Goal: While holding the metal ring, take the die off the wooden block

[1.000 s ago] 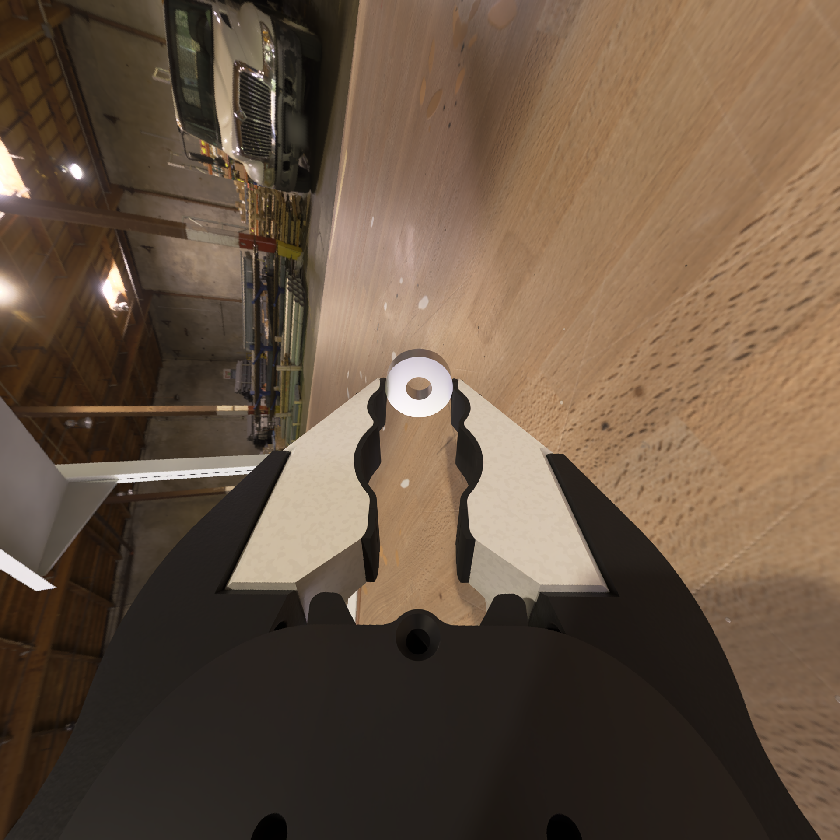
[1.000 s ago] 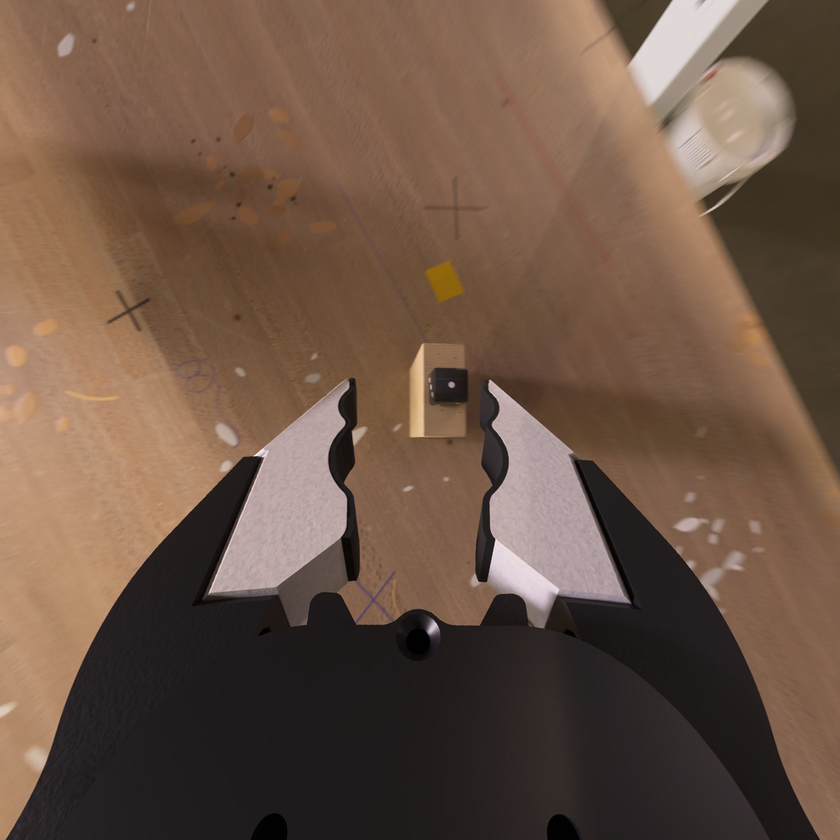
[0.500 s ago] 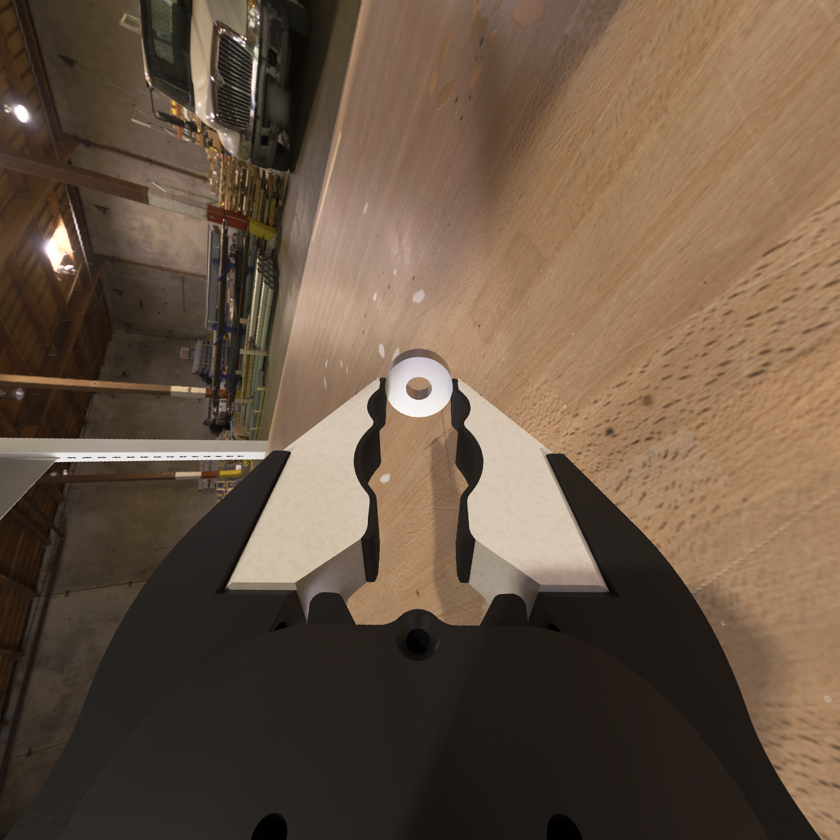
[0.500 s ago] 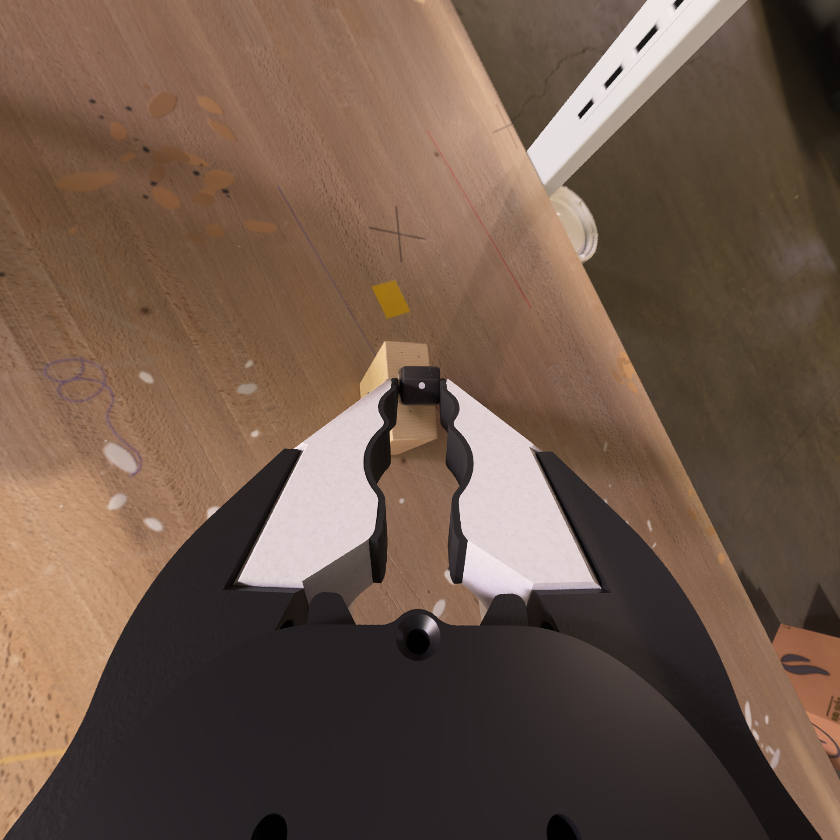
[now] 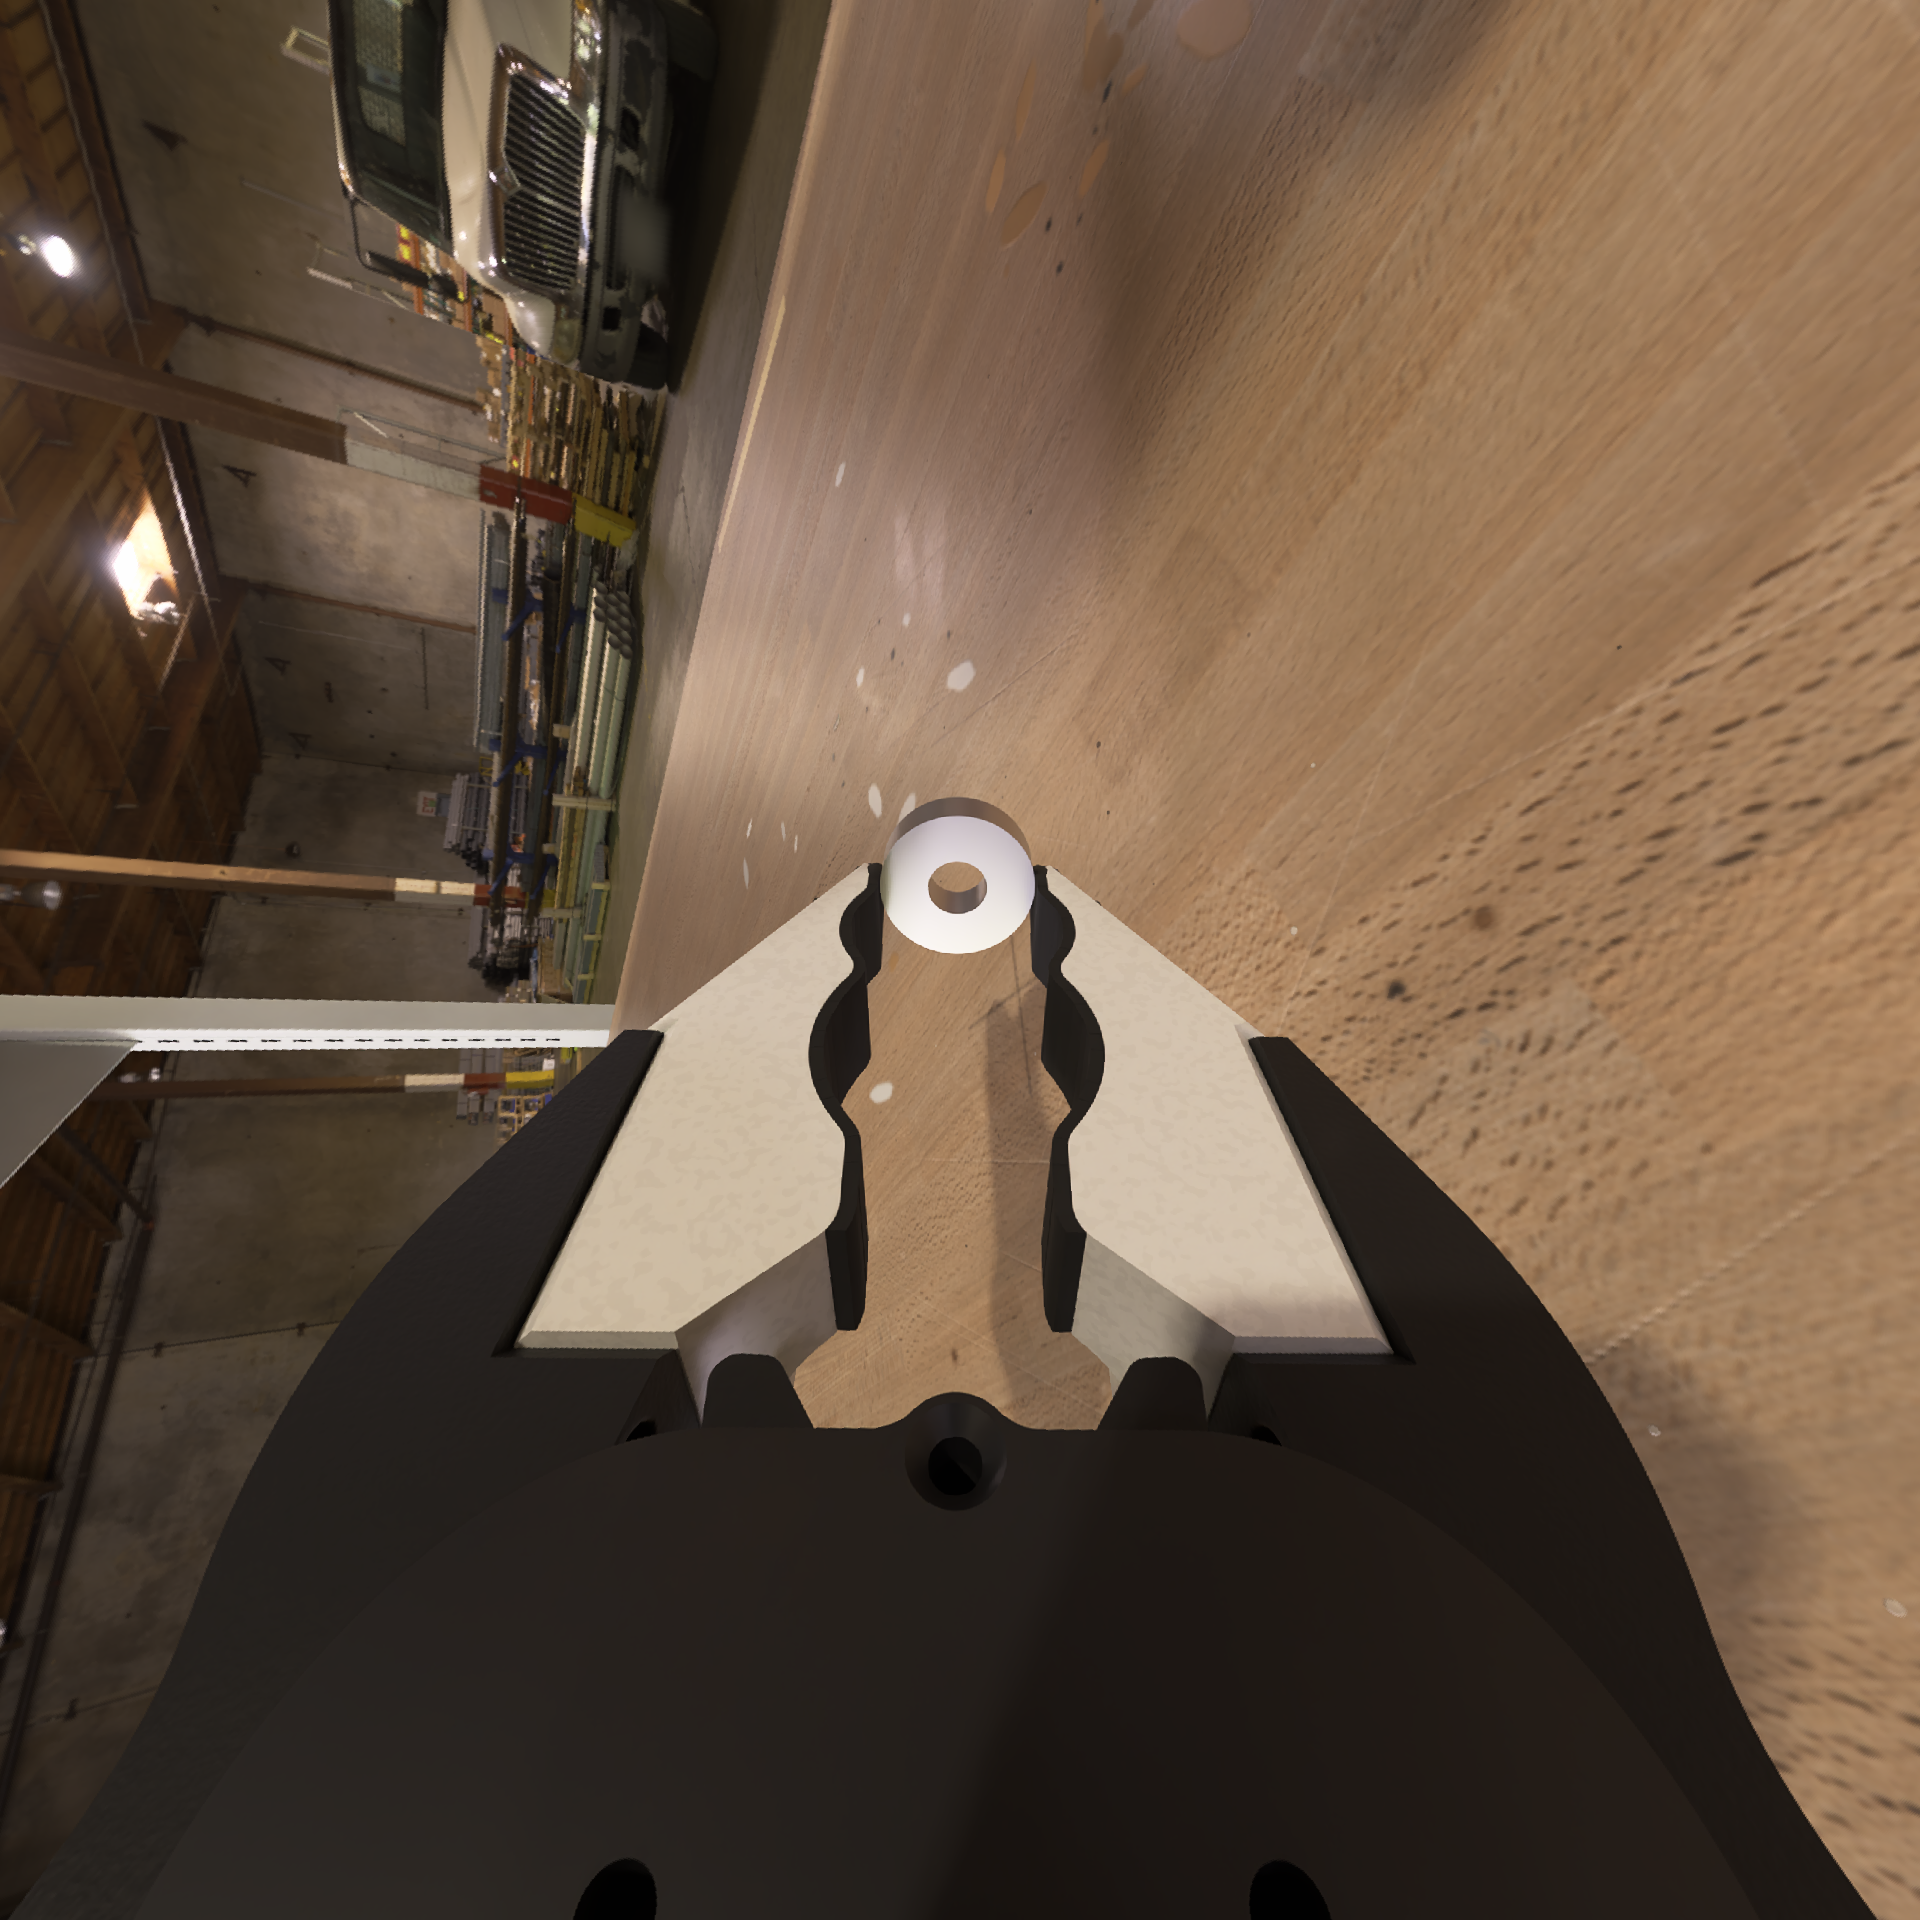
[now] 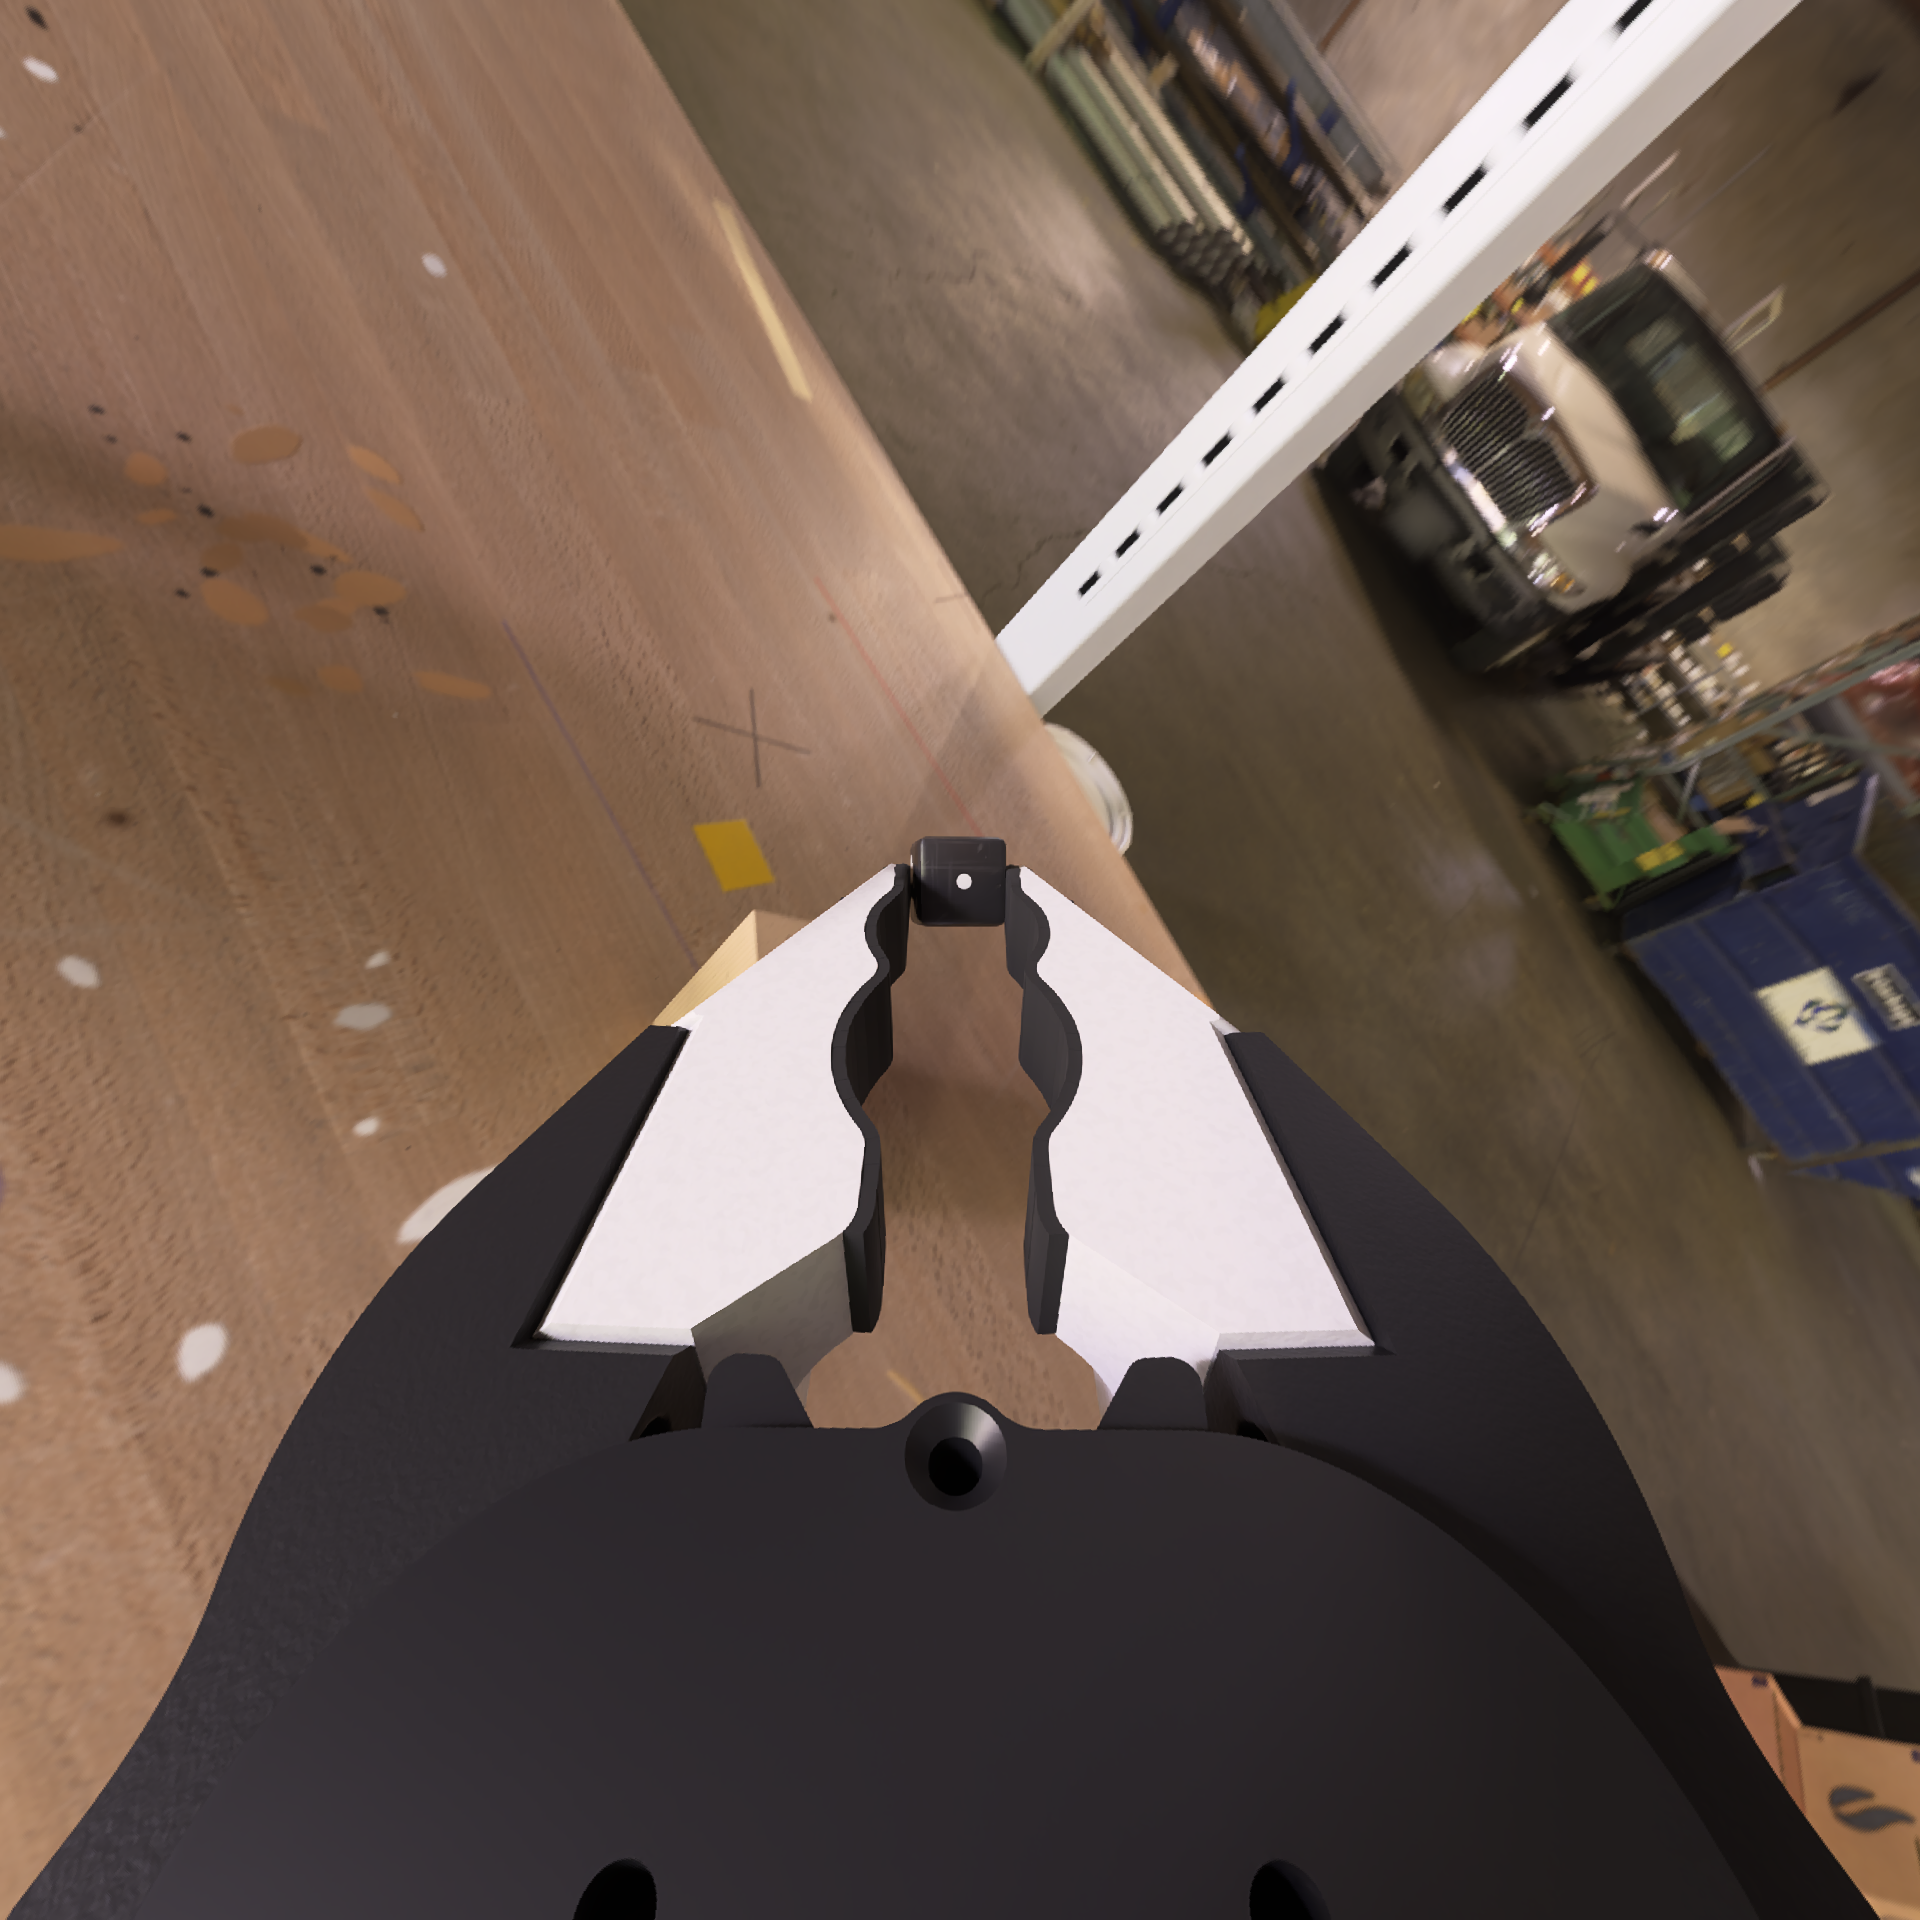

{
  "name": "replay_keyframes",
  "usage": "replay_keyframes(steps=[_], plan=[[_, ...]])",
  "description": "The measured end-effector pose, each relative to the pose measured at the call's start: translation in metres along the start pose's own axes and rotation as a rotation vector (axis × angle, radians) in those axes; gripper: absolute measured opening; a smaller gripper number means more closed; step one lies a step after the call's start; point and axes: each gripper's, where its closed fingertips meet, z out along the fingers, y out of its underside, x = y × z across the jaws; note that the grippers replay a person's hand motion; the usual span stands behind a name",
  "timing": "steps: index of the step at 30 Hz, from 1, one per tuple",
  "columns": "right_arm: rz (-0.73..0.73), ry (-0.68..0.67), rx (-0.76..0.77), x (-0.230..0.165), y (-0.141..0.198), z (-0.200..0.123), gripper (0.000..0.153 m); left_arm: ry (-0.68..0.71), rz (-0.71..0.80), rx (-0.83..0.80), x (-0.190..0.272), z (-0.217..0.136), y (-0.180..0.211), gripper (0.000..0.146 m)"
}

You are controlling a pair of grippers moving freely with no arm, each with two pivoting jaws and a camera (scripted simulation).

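Between the tips of the left gripper (image 5: 957, 883): metal ring (image 5: 957, 884), white, pinched edgewise, hole facing the camera, clear of the wooden table (image 5: 1403, 520). Between the tips of the right gripper (image 6: 958, 883): black die (image 6: 958, 882), clamped, raised off the wooden block (image 6: 727, 961), partly hidden behind the left-hand finger. Ahead-left of the tips: yellow square (image 6: 734, 853).

Desk (image 6: 436, 935): bare wood, grain visible, marked with white flecks, orange blotches, dark specks and a pencilled cross (image 6: 755, 736). A small yellow square patch (image 6: 734, 854) is seen flat on it. The wooden block (image 6: 727, 961) rests directly on it, just beside the patch, largely hidden.
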Motion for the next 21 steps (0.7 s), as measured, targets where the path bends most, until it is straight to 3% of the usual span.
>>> replay_keyframes(steps=[12, 21], plan=[[-0.167, 0.131, 0.187, 0.015, -0.037, -0.009, 0.018, -0.005, 0.002, 0.0, 0.0, 0.0, 0.0, 0.028], [-0.192, 0.153, 0.194, 0.015, -0.038, -0.01, 0.018, -0.011, 0.006, -0.001, -0.001, 0.0, 0.0, 0.028]])
